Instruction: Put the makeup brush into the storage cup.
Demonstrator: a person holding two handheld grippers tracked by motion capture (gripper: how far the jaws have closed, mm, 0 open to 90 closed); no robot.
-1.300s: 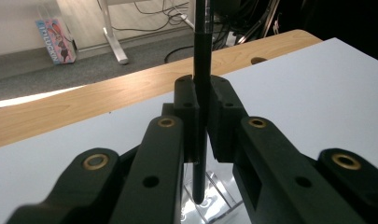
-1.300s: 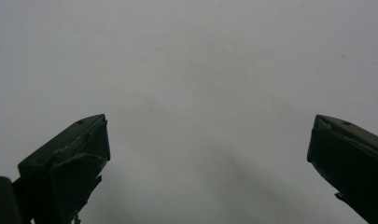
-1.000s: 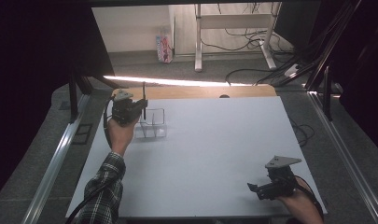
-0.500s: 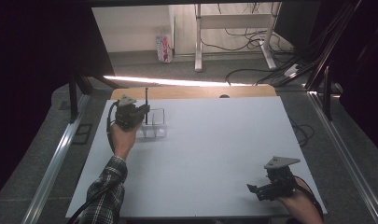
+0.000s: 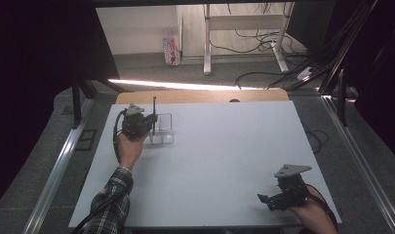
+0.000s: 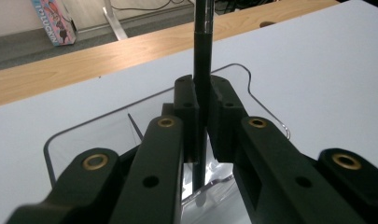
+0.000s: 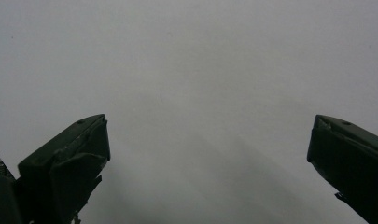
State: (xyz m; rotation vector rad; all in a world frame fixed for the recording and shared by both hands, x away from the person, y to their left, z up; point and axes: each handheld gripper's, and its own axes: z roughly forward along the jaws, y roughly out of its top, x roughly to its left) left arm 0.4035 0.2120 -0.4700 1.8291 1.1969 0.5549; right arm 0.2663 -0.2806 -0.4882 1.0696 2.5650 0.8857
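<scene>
- The black pen (image 6: pixel 201 70) is a slim, straight rod with a smooth, slightly glossy barrel; it stands upright, its upper end running past the top edge of the left gripper view.
- The left gripper (image 6: pixel 202 100) is clamped on that pen: its two matte black jaws press the barrel from both sides, with brass-coloured pivot pins shining on the linkage arms behind them.
- The pen's lower end reaches down into a clear plastic holder (image 6: pixel 79 135), a box with thin see-through walls and rounded corners that sits on the table's far left part.
- In the high view the pen (image 5: pixel 154 109) rises as a thin dark line above the left gripper (image 5: pixel 145 123), right at the holder (image 5: pixel 164 130), whose outline shows as a faint glassy rectangle.
- A hand and a plaid sleeve (image 5: pixel 109 202) come up from the bottom edge to that gripper.
- The table (image 5: pixel 219 161) has a flat, matte, pale grey-white top; a strip of light wood (image 5: pixel 200 96) runs along its far edge.
- The right gripper (image 5: pixel 269 201) lies low at the near right corner, well apart from the pen, with a grey three-cornered plate on top.
- Its jaws stand wide apart with only bare tabletop between them in the right gripper view.
</scene>
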